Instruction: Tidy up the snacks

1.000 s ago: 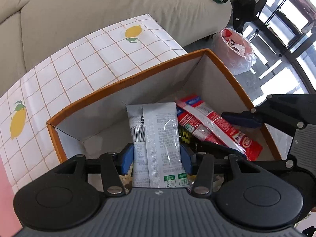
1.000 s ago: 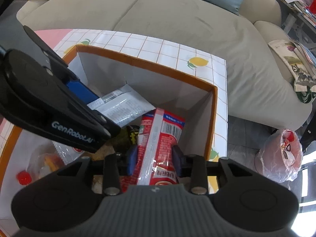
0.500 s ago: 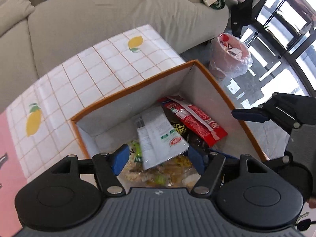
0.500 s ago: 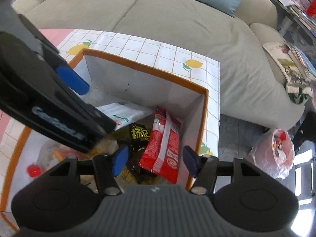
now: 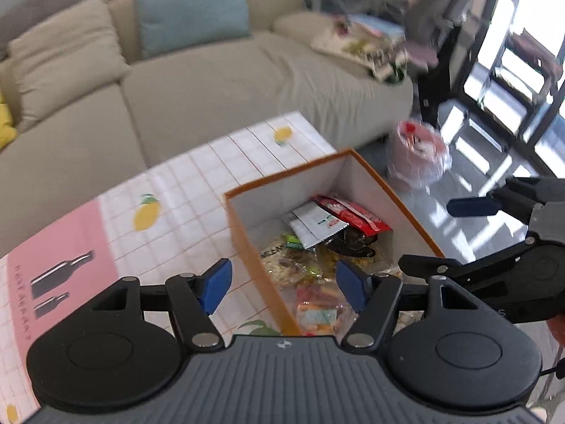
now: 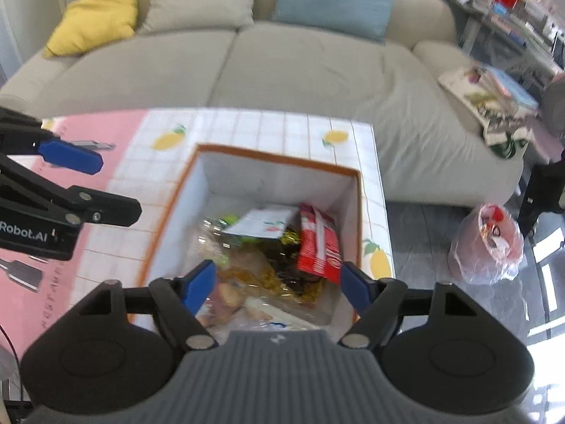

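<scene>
An orange-rimmed white box (image 5: 243, 233) (image 6: 279, 157) sits on the tiled lemon-print table. Inside lie a white packet (image 5: 312, 224) (image 6: 263, 226), a red packet (image 5: 353, 212) (image 6: 317, 247) and several other snack bags. My left gripper (image 5: 282, 284) hovers above the box's left wall, open with nothing between its blue pads. My right gripper (image 6: 275, 282) hangs over the box, its jaws still opening and empty. Each gripper shows at the edge of the other's view: the right gripper (image 5: 469, 208) and the left gripper (image 6: 70, 155).
A beige sofa (image 6: 282, 63) with blue and yellow cushions runs behind the table. A pink mat (image 5: 53, 268) with bottle prints covers the table's left part. On the floor to the right stands a pink plastic bag (image 6: 491, 243). Shelves and a glass door fill the far right.
Both grippers let go of their packets, the white one from the left and the red one from the right, which dropped into the box. Both opened and rose away from the box.
</scene>
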Demonstrator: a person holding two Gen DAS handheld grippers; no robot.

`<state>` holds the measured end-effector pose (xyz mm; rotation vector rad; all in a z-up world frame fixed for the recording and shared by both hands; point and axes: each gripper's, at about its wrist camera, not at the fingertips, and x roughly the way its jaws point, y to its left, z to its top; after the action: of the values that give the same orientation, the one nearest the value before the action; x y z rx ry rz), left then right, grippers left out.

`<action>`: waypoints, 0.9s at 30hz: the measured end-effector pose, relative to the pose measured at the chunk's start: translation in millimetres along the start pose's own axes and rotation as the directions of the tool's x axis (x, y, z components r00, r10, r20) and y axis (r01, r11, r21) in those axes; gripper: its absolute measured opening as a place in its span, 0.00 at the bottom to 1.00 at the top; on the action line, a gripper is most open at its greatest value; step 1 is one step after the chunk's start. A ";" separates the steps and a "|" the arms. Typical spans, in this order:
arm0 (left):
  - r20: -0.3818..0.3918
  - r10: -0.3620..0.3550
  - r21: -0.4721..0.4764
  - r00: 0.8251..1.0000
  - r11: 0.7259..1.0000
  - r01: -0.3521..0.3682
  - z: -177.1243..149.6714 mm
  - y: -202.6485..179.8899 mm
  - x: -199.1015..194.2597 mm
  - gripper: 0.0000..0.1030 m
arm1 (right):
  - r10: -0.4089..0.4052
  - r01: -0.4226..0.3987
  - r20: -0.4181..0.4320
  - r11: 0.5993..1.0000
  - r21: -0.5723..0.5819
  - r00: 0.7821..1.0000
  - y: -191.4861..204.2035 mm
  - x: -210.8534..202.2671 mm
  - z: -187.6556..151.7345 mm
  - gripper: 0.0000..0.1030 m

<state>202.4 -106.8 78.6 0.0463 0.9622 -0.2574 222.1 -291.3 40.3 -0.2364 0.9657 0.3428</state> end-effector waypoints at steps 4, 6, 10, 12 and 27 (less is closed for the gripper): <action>0.073 0.058 -0.046 0.996 0.997 -0.055 -31.4 8.8 -41.0 0.77 | -0.007 0.008 0.091 1.000 -0.007 0.996 25.3 -36.8 -17.1 0.79; 0.127 0.069 -0.069 0.989 0.996 -0.061 -49.3 14.4 -61.0 0.77 | -0.013 0.013 0.146 1.000 0.002 0.989 39.5 -53.4 -28.4 0.84; 0.210 0.102 -0.123 0.972 0.989 -0.077 -84.9 23.7 -90.0 0.77 | -0.043 0.026 0.250 0.997 0.071 0.967 67.2 -78.3 -54.0 0.86; 0.234 0.114 -0.143 0.966 0.986 -0.082 -101.5 28.1 -98.8 0.77 | -0.045 0.010 0.277 0.992 0.124 0.960 78.3 -85.8 -67.9 0.86; 0.217 0.198 -0.187 0.956 0.969 -0.158 -188.1 36.5 -73.2 0.76 | -0.293 0.233 0.358 0.951 0.202 0.887 155.1 -86.0 -144.9 0.88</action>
<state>19.9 -28.3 27.7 -0.0508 0.7360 -0.0123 7.0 -213.9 25.5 -0.1489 0.5564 0.0562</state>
